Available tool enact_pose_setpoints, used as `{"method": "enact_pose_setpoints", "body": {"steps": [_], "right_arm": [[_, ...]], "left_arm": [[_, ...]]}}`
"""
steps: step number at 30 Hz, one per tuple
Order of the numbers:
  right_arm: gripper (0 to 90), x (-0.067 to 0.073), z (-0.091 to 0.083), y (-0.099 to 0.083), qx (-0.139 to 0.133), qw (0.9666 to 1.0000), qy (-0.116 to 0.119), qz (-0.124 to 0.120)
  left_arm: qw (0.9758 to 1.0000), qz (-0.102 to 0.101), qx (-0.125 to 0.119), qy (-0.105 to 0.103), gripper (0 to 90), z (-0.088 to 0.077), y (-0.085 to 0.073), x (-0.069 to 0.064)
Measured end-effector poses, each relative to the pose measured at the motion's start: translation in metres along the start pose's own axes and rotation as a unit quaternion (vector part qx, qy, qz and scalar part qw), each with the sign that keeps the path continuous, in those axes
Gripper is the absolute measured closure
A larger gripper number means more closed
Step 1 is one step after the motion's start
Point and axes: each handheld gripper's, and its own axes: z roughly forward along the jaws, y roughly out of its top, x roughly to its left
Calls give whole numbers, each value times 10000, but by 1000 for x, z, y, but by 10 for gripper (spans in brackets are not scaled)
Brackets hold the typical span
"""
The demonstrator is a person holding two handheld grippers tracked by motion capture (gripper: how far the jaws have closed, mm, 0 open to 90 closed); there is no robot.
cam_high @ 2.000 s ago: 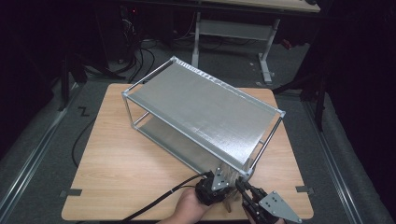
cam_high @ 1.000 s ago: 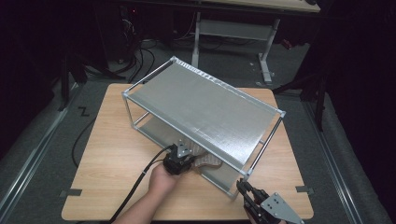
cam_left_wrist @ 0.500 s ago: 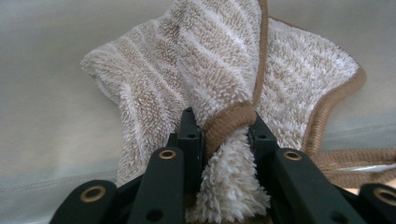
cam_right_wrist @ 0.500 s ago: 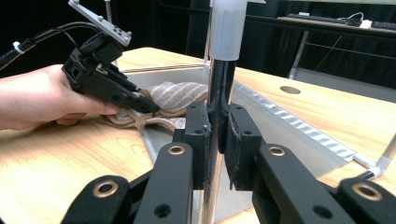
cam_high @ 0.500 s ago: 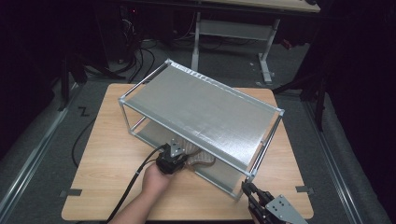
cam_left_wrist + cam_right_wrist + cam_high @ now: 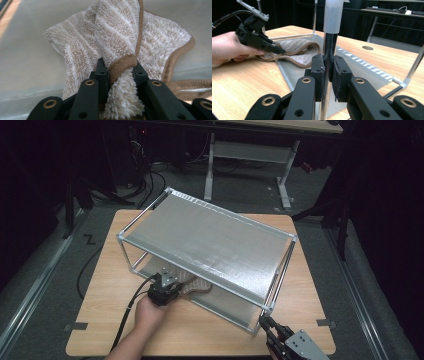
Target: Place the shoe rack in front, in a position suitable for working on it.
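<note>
The left gripper (image 6: 120, 75) has its jaws clamped on a bunched fold of the cloth (image 6: 120, 37), the brown hem pinched between the pads; the rest of the cloth spreads flat on the lower shelf (image 6: 27, 65) of the rack (image 6: 210, 240). The right gripper (image 6: 328, 75) has its jaws closed on the rack's near corner post (image 6: 327, 45), apparently steadying the frame. From above, the left gripper (image 6: 165, 290) sits at the rack's open front side with the cloth (image 6: 197, 285) just under the top shelf, and the right gripper (image 6: 275, 332) is at the near right corner of the table (image 6: 100, 320). The step in hand looks like wiping the lower shelf. The next move calls for sweeping the cloth along the shelf with light downward pressure, keeping the left gripper clear of the top shelf's edge, while the right grip holds the post firm.
</note>
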Motion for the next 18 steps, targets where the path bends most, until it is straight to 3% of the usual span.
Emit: {"method": "enact_pose_setpoints", "body": {"steps": [3,5,9,11,18], "right_arm": [[810,-2,0,-1,-18,10000,-31,67],[810,-4,0,-1,-22,10000,-54,67],[809,-5,0,-1,-31,9999,-26,103],[809,-5,0,-2,-45,9999,16,130],[809,-5,1,-2,-51,9999,32,109]], "left_arm": [[9999,-114,1,127,729,-5,-5,11],[9996,-89,37,250,728,-9,-9,21],[9983,-326,-97,481,725,-14,-17,38],[9978,-311,-70,589,724,-16,-19,46],[9943,-449,-44,971,717,-18,-24,69]]}}
